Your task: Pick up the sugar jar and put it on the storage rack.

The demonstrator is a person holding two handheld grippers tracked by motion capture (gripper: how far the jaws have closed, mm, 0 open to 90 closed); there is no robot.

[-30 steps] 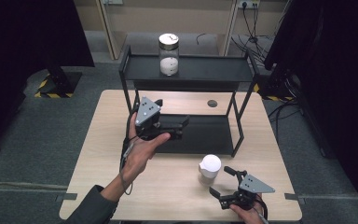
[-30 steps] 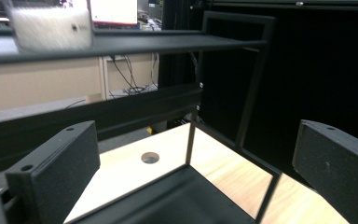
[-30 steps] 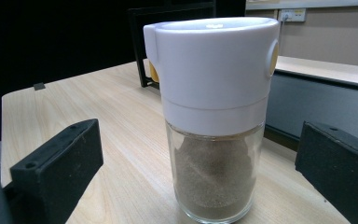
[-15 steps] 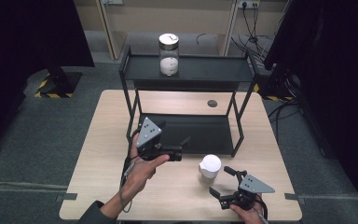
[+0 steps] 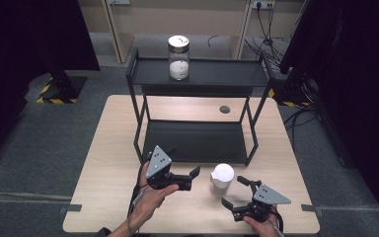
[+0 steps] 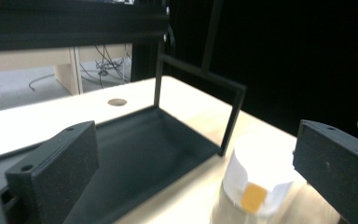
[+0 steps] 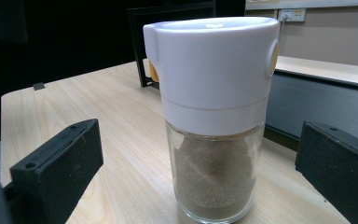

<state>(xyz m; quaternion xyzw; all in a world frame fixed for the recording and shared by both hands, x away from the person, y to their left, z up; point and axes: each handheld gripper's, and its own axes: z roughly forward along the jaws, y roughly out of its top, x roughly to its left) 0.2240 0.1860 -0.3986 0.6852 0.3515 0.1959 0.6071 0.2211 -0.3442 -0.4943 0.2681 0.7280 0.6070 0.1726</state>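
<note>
A glass shaker with a white cap point(image 5: 221, 178) stands upright on the wooden table point(image 5: 108, 148) in front of the black shelf rack point(image 5: 197, 140). It holds brown powder point(image 7: 213, 179). My left gripper point(image 5: 194, 178) hovers open just left of the shaker point(image 6: 256, 186), jaws wide apart and empty. Low at the front right, my right gripper point(image 5: 236, 191) stands open near the table's front edge, pointing at the shaker point(image 7: 214, 116) from close by, nothing between its jaws. A jar with a metal lid point(image 5: 178, 57) stands on the rack's top shelf.
The rack's lower shelf point(image 5: 192, 138) lies bare behind the shaker. A round cable hole point(image 5: 224, 109) sits in the table behind the rack. Dark screens stand at both sides of the table.
My left gripper has come down from the rack's front toward the table's near side and now sits beside the shaker. The right gripper and the shaker have stayed put.
</note>
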